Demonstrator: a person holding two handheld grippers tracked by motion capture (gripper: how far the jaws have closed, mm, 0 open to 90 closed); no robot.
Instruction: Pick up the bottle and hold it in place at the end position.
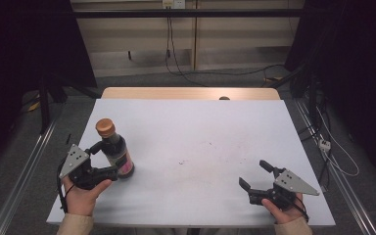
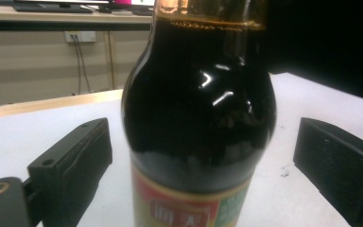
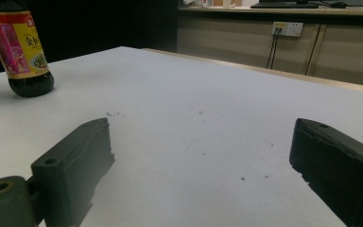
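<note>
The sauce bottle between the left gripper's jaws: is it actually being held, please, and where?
No: the left gripper brackets the sauce bottle at its lower body, gaps on both sides.

Overhead forward-down; gripper cameras table-level

Bottle (image 1: 115,149): dark glass, filled with dark liquid nearly to the neck, brown-orange cap, yellow and pink label low on the body. Stands upright on the white table (image 1: 200,147), between the spread jaws of the left tool (image 1: 105,157), with a gap on both sides.
</note>
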